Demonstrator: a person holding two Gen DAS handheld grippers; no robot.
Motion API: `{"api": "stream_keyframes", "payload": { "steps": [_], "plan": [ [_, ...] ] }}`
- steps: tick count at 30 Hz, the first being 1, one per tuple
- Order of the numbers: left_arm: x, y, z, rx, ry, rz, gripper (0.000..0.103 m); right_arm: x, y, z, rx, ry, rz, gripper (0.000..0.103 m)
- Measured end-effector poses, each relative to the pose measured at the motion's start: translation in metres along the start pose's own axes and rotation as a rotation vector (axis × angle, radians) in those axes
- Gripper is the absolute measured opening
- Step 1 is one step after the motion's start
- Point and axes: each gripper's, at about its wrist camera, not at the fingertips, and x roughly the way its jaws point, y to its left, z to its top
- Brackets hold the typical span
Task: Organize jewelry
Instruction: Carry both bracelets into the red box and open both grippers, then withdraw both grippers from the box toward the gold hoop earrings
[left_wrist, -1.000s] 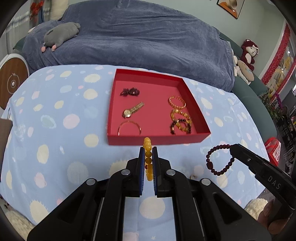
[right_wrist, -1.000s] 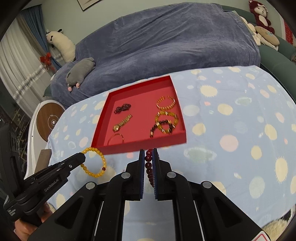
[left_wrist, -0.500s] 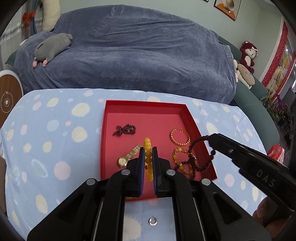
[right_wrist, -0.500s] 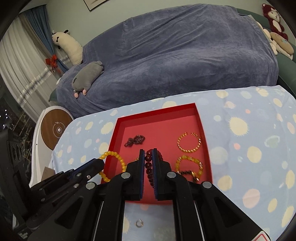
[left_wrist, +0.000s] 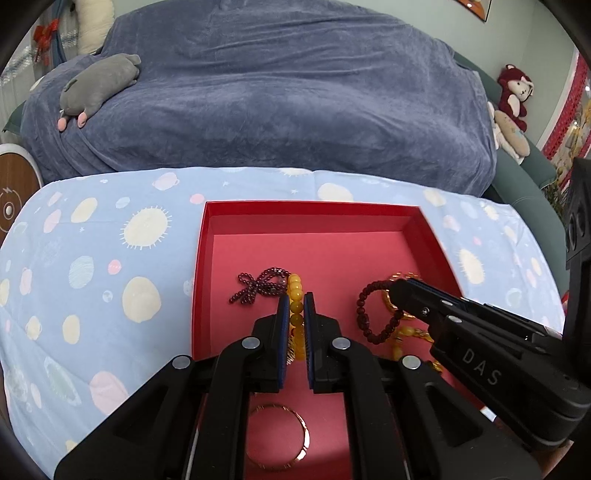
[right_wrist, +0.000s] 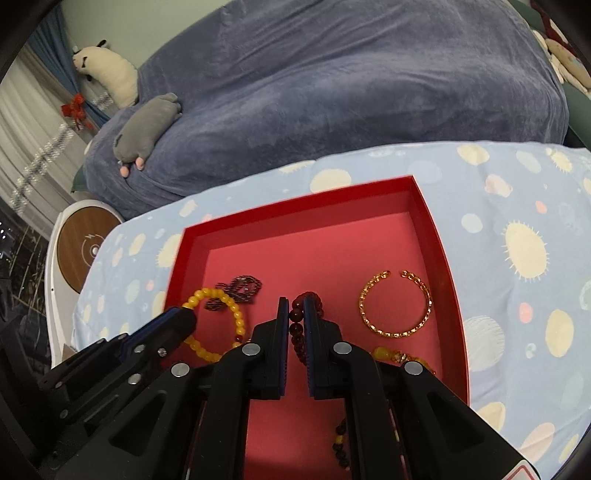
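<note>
Nearest, two black plastic grippers with blue pads, both over the red tray (left_wrist: 432, 236). Left gripper (left_wrist: 296, 309) clamped on a yellow bead bracelet (right_wrist: 207, 299) of smooth round beads, its loop hanging above the tray floor. Right gripper (right_wrist: 295, 312) pinched tight on a dark red bead bracelet (left_wrist: 364, 314), glossy and round-beaded, likewise held over the tray. Below the left jaws, one thin rose-gold bangle (left_wrist: 280, 439), flat on the matte red floor. Further in, one open gold chain-link cuff (right_wrist: 395, 304), one knotted strand of tiny dark garnet-like beads (left_wrist: 258, 286), and by the right wall a tangle of amber and dark beads (right_wrist: 402, 358), count unclear. Tray shallow, square-cornered, cardboard-like, on a soft pale-blue cloth (left_wrist: 92, 266) printed with suns and planets. Beyond, a large mound under a plush slate-blue blanket (left_wrist: 295, 92), with one grey stuffed animal (left_wrist: 99, 86) lying on it. Far left, a white plush toy (right_wrist: 107, 72); far right, a red plush monkey (left_wrist: 513, 92).
</note>
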Motion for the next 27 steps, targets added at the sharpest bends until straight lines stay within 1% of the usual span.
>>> {"api": "stream_keyframes", "payload": {
  "steps": [3,5,7,8,9,11,19,22,23,27],
  "plan": [
    [0.013,0.004,0.001,-0.009,0.036,0.004,0.008,0.005,-0.007,0.002,0.016,0.015,-0.02,0.012],
    [0.015,0.005,0.0,-0.008,0.03,0.016,0.009,0.002,-0.009,0.003,0.014,0.007,-0.031,0.015],
    [0.014,0.004,-0.002,0.003,0.026,0.034,0.017,-0.004,-0.011,0.002,0.008,-0.007,-0.038,0.015],
    [0.014,0.004,-0.003,0.001,0.025,0.042,0.026,-0.008,-0.013,0.001,0.006,-0.013,-0.04,0.015],
    [0.011,0.004,-0.004,-0.005,0.019,0.049,0.03,-0.013,-0.014,-0.001,0.006,-0.019,-0.038,0.015],
    [0.007,0.004,-0.006,-0.015,0.013,0.052,0.034,-0.024,-0.016,-0.007,0.008,-0.034,-0.032,0.015],
    [-0.027,0.003,-0.024,-0.016,0.0,0.048,0.035,-0.069,-0.025,-0.035,0.023,-0.072,-0.029,0.016],
    [-0.046,0.003,-0.038,-0.015,-0.007,0.043,0.04,-0.088,-0.029,-0.051,0.007,-0.085,-0.056,0.016],
    [-0.051,0.003,-0.043,-0.017,-0.01,0.043,0.043,-0.092,-0.031,-0.055,0.0,-0.087,-0.068,0.016],
    [-0.067,0.001,-0.065,-0.019,-0.007,0.041,0.044,-0.111,-0.04,-0.081,-0.006,-0.086,-0.099,0.016]
  ]
}}
